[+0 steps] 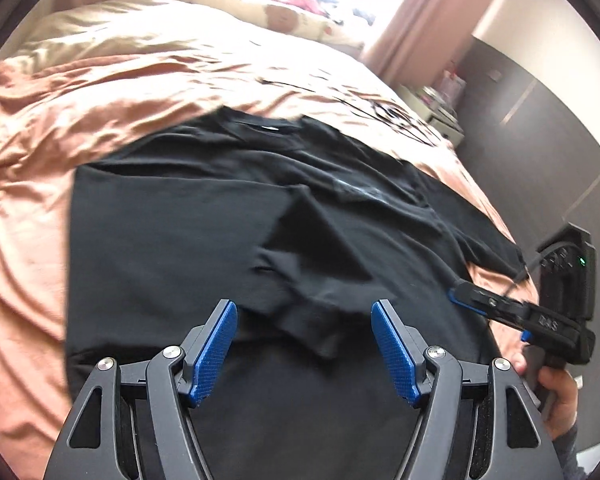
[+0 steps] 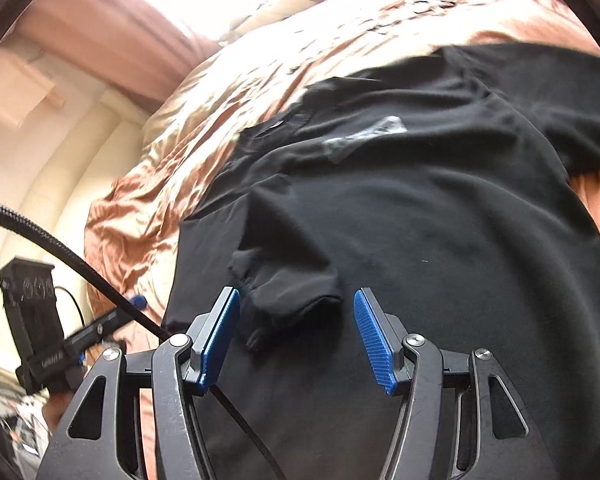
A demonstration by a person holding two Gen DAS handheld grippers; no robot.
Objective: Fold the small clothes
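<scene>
A black T-shirt [image 1: 188,216] lies spread on a peach duvet [image 1: 100,80], collar at the far side. It carries a faint grey print [image 1: 356,190]. One sleeve [image 1: 304,312] is folded inward over the body. My left gripper [image 1: 304,344] hovers open just above that sleeve's cuff, holding nothing. In the right wrist view the same shirt [image 2: 440,220] fills the frame. There my right gripper [image 2: 296,336] stands open over the folded sleeve [image 2: 288,280], also holding nothing. The right gripper [image 1: 466,296] also shows at the shirt's right edge, held by a hand [image 1: 556,392].
Patterned pillows [image 1: 284,16] lie at the head of the bed, under a bright window with pink curtains [image 1: 416,20]. A dark wardrobe [image 1: 540,100] and a small bedside stand [image 1: 432,100] are on the right. A black braided cable [image 2: 60,240] crosses the right wrist view.
</scene>
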